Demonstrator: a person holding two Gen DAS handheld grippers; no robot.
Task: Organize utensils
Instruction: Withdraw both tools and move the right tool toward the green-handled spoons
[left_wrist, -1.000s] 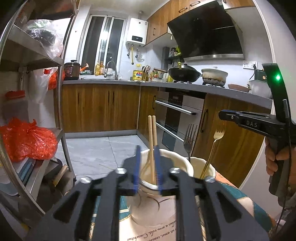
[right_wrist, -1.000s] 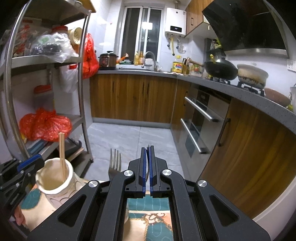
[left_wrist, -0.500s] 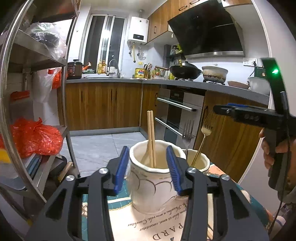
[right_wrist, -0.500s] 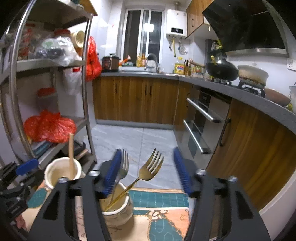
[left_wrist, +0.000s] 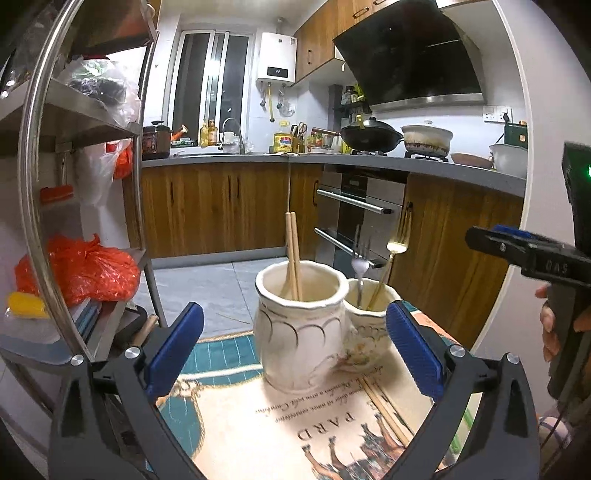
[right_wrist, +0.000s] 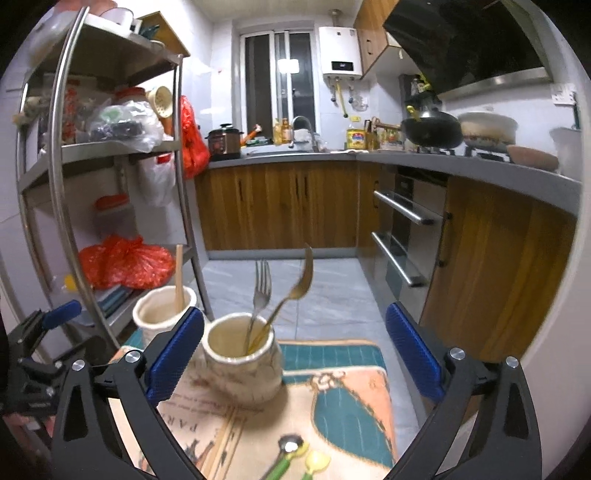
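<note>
Near the far edge of the printed cloth (left_wrist: 236, 424) in the left wrist view, two glazed cream ceramic jars are standing side by side, touching. The larger jar (left_wrist: 301, 328), round-bellied with a wavy rim and dark scalloped lines, is holding a pair of pale wooden chopsticks (left_wrist: 292, 254) that are standing nearly upright, tips down. The smaller jar (left_wrist: 369, 328) is holding a silver fork (left_wrist: 360, 258) and a gold fork (left_wrist: 397, 243), tines up, handles leaning slightly. Another pair of chopsticks (left_wrist: 386, 413) is lying flat on the cloth, running toward the near right corner. The left gripper (left_wrist: 295, 347) has just been opening; its ribbed blue pads are standing wide, well clear of both jars, gripping nothing.

From the right wrist view, the smaller jar (right_wrist: 242, 358) is sitting on the cloth (right_wrist: 351, 402) between the spread pads of the right gripper (right_wrist: 295, 347), whose jaws have just been opening and are touching nothing. Both forks are leaning rightward, tines up. The larger jar (right_wrist: 162, 314) is standing behind the left pad. Two plastic-handled spoons (right_wrist: 299, 454) are lying near the cloth's near edge.
</note>
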